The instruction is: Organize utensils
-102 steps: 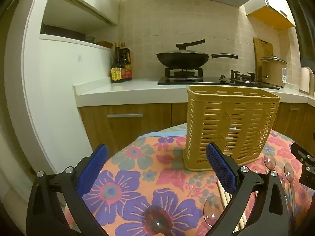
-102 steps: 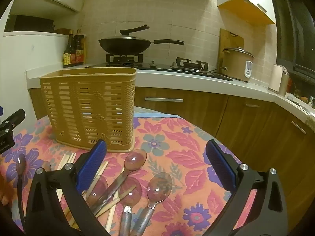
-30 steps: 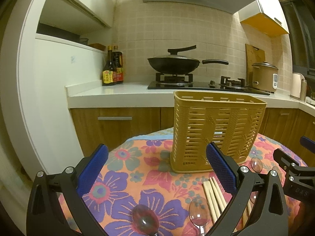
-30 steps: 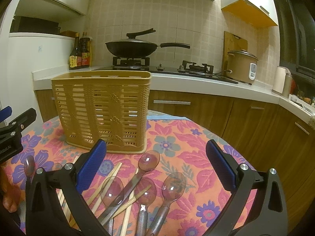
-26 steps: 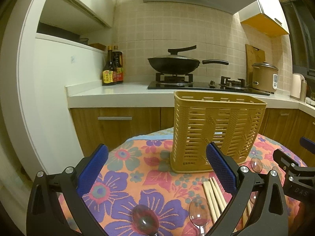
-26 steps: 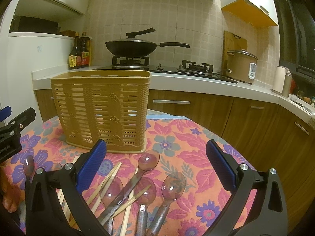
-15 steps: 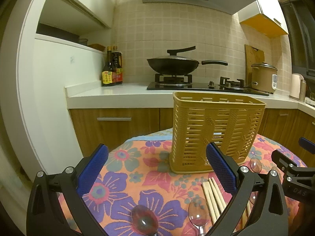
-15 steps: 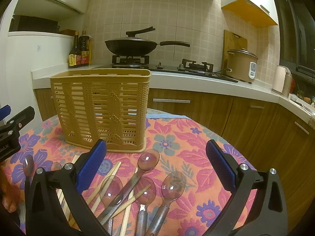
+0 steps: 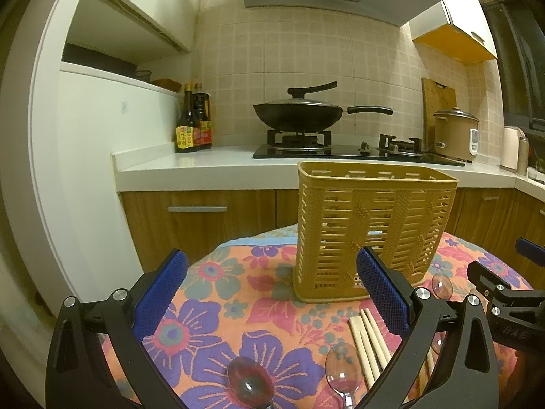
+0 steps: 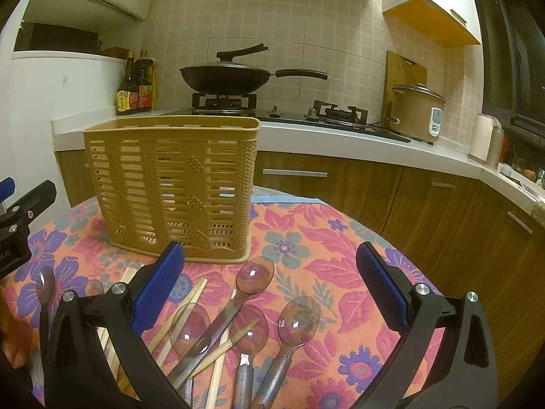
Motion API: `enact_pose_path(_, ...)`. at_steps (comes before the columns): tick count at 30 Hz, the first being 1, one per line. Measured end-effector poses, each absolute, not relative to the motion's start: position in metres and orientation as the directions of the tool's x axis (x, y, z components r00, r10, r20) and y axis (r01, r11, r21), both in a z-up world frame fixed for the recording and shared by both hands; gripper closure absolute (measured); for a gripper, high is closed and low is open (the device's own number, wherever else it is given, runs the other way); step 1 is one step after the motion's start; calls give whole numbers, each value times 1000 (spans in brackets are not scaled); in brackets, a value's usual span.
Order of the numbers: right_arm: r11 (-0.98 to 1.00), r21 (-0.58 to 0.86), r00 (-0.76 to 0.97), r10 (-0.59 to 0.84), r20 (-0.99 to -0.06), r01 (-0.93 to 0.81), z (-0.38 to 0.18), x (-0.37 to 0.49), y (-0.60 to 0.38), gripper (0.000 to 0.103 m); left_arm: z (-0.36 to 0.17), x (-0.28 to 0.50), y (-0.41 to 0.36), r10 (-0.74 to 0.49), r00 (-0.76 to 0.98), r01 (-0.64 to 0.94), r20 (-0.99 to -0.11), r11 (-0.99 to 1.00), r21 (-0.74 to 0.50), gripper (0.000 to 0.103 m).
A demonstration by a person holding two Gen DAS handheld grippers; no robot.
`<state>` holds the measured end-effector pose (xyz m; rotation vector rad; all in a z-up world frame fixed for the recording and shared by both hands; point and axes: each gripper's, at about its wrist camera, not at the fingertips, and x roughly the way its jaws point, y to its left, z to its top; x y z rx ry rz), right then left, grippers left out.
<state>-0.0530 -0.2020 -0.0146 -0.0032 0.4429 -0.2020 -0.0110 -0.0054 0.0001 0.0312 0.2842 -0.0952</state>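
The left gripper (image 9: 270, 294) stood wide open and held nothing. The right gripper (image 10: 269, 289) likewise gaped empty. The basket (image 10: 172, 187) stood upright on the flowered tablecloth (image 10: 323, 238), left of centre in the right wrist view. Spoons (image 10: 253, 274) and chopsticks (image 10: 182, 308) lay loose at lower centre, before the basket.

"DAS" on right hand-held gripper (image 9: 507, 310)
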Motion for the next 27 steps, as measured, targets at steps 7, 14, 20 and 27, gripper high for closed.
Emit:
enact_pose_path(7, 979, -50, 880, -200, -431, 198, -15, -53, -202, 7, 1, -11, -5, -86, 956, 94, -280, 995, 16, 7)
enact_pose_path(14, 978, -61, 878, -205, -433, 199, -15, -52, -201, 7, 1, -11, -4, -87, 956, 95, -281, 995, 16, 7)
enact_pose_path(20, 979, -60, 878, -203, -433, 197, -14, -52, -201, 7, 2, -9, -2, -82, 956, 88, -281, 996, 9, 7)
enact_pose_path(27, 982, -34, 864, -180, -470, 187, -17, -48, -206, 7, 4, 0, 25, -107, 933, 83, -344, 993, -84, 7)
